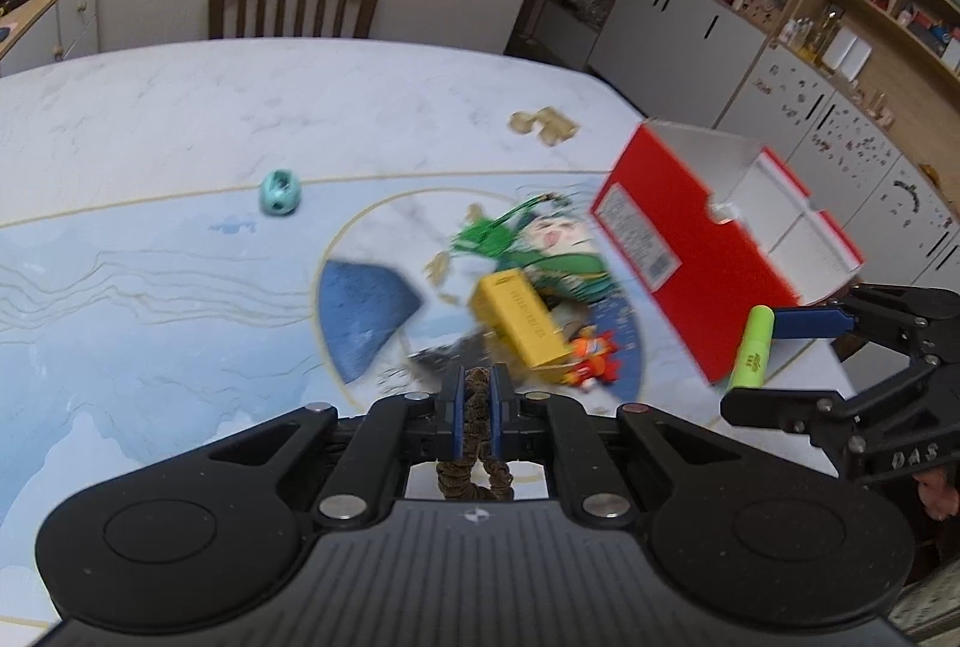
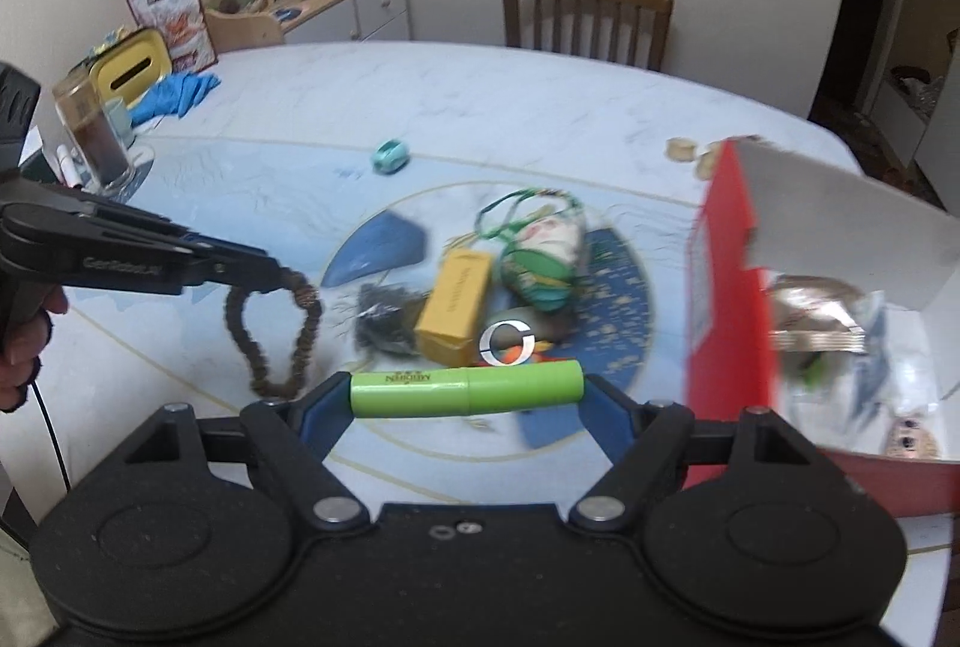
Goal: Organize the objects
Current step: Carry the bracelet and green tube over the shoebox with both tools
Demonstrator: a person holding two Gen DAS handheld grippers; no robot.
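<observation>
1. left gripper [image 1: 478, 401] is clamped tight on a brown bead string [image 2: 282, 335]. the pinch is at the top of the loop and the rest hangs free above the table [image 1: 150, 119].
2. bead string: looks light and fully limp, so it will swing and drape. the beads are rough, so slip is unlikely. the hold at one point of the loop looks fine; lower it into the box rather than drop it from high up.
3. right gripper [image 2: 465, 395] has its jaws wide, pressing the two ends of a green tube [image 2: 465, 394] that spans crosswise between the pads.
4. green tube: rigid smooth plastic, probably light. an end-to-end grip on a round body could pivot or pop out if tilted, so keep it level. a mid-body pinch would be safer.
5. red box [image 2: 729, 287] sits open at the right of the table, just beside the right gripper. a foil packet [image 2: 816, 317] and other small items are inside, too blurred to name.
6. still on the table centre: yellow box [image 2: 453, 308] (stiff card, easy across its narrow sides), green pouch [image 2: 540, 251] with cords (soft, take the body or cords), dark tangle [image 2: 384, 317], and an orange toy [image 1: 591, 353] touching the yellow box.
7. teal ball [image 1: 279, 191] sits well apart and may roll, so close on it from both sides.
</observation>
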